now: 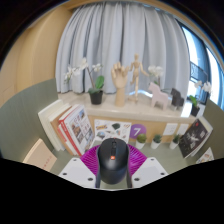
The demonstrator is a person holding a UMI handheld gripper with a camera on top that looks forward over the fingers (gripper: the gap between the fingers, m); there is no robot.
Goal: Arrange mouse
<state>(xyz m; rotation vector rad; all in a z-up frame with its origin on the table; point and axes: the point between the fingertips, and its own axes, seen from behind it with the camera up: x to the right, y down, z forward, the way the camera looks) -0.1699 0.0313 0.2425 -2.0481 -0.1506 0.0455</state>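
A black computer mouse (113,160) with a small red mark on its top sits between my two fingers. The magenta pads (89,160) press against both of its sides. My gripper (113,170) is shut on the mouse and holds it up above the desk, with a shelf of ornaments beyond it. The mouse's underside and whatever lies below it are hidden.
Beyond the fingers stands a low shelf (130,112) with a wooden hand model (120,83), a wooden mannequin (137,70), a potted orchid (96,88) and a white figure (160,95). Books and cards (75,130) lean below it. Curtains hang behind.
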